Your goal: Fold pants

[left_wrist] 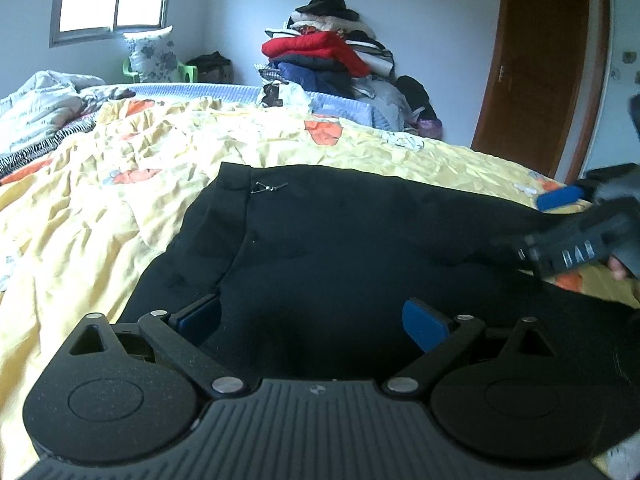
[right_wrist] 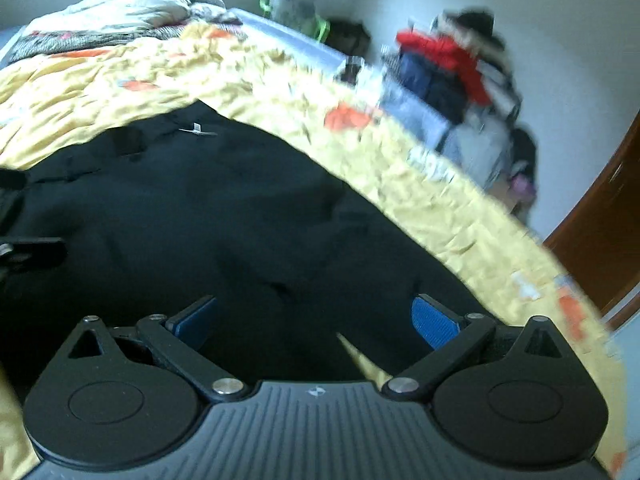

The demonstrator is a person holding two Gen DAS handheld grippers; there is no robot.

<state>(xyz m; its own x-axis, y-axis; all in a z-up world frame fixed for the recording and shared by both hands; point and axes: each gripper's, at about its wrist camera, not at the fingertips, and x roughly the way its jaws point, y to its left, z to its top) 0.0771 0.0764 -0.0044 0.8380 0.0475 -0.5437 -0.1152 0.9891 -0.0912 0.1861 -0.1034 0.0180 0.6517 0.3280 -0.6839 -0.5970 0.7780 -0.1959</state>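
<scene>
Black pants spread flat on a yellow bedspread, both grippers above them.

The left gripper (left_wrist: 312, 322) has its jaws spread wide, empty, the pants (left_wrist: 340, 240) lying between and ahead of them (a small metal clasp (left_wrist: 271, 188) shows farther ahead). The right gripper (right_wrist: 314, 320) also has its jaws spread over the pants (right_wrist: 200, 220); blur there makes contact hard to judge. The bedspread (left_wrist: 100, 200) lies left of the left jaws.

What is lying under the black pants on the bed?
The black pants lie on a wrinkled yellow bedspread with orange patches, visible all around them. The part directly beneath the pants is covered, so anything else there cannot be seen.
</scene>
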